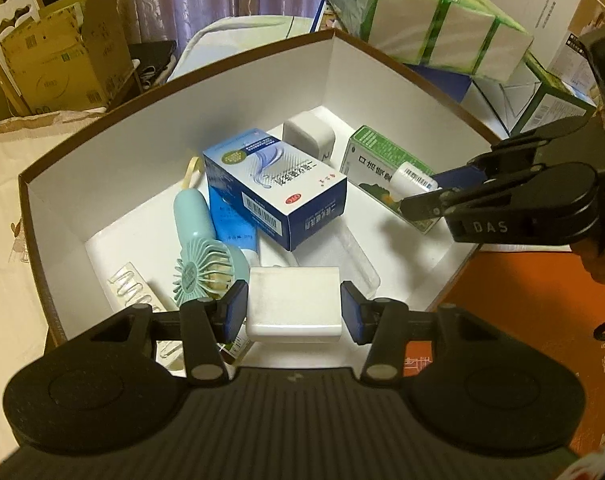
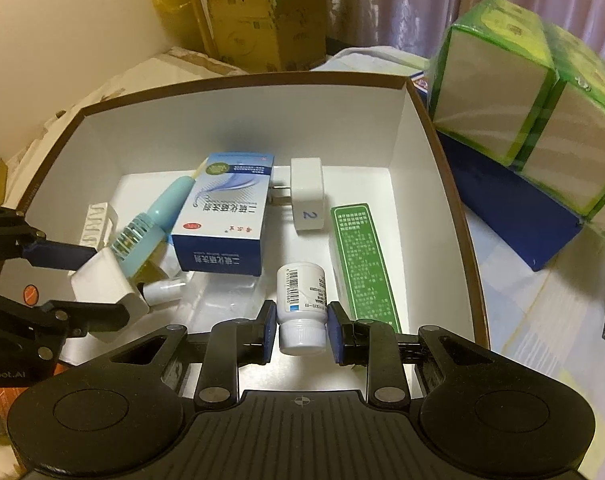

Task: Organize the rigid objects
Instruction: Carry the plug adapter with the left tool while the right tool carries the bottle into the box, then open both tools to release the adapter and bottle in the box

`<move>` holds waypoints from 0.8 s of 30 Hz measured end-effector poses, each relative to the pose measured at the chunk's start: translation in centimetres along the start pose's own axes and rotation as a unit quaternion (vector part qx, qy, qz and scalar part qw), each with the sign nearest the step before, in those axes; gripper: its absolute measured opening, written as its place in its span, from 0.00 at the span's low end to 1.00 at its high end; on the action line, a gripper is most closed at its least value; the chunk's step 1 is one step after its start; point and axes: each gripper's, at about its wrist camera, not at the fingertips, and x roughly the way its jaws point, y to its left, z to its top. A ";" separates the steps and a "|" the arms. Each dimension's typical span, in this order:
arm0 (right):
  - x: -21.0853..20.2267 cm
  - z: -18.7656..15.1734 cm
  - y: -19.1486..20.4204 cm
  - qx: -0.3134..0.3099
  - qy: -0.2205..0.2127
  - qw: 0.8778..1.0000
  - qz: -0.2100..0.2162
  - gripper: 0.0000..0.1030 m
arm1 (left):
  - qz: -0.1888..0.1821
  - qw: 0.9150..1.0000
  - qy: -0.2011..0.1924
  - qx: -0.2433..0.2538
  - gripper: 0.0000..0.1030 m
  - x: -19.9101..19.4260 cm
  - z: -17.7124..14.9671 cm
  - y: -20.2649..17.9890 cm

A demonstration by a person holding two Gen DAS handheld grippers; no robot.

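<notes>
In a cluttered room of cardboard cartons and curtains, a brown-rimmed white box is being filled. The left gripper pinches a white block over the box's near edge; the right gripper pinches a white pill bottle over its floor, just beside a green carton and a blue carton. Placing appears under way; next, each load seems to need bare floor before the jaws part.

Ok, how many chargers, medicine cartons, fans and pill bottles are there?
White chargers: 2, numbered charger and held charger in left gripper
Medicine cartons: 2, blue carton and green carton
Fan: 1
Pill bottle: 1, in right gripper
Total: 6
</notes>
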 end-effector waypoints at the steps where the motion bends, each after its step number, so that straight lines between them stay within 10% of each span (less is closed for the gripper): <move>1: 0.1 0.0 -0.1 0.001 0.001 1.000 -0.001 0.23 | 0.000 1.000 0.001 0.001 0.43 0.1 0.0 0.0; 24: -0.4 0.2 -0.1 0.006 -0.002 1.000 -0.006 0.29 | 0.012 1.000 -0.013 0.002 0.51 -0.2 1.1 0.2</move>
